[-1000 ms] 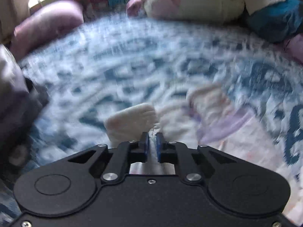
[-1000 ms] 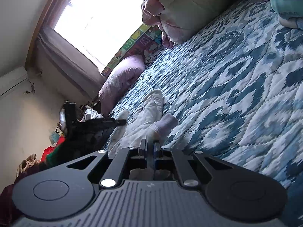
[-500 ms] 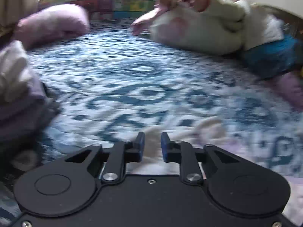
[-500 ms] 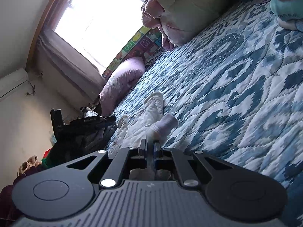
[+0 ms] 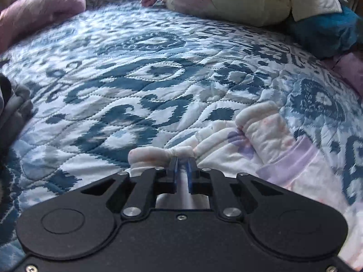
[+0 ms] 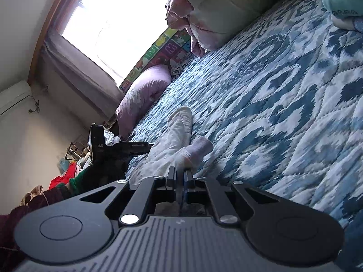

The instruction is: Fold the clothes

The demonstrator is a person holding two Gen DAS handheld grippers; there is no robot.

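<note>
A purple pillow (image 5: 43,6) lies at the far left of the quilt (image 5: 140,86). The left gripper (image 5: 182,162) pinches a cuff of the white garment (image 5: 261,142) spread on the quilt; the right gripper (image 6: 179,174) clamps another edge.

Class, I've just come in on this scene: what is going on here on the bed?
A person with two handheld grippers is folding a small white garment on a blue patterned quilt. The left gripper is shut on a bunched edge of it, and the right gripper pinches another part. The garment lies crumpled, not yet folded.
</note>
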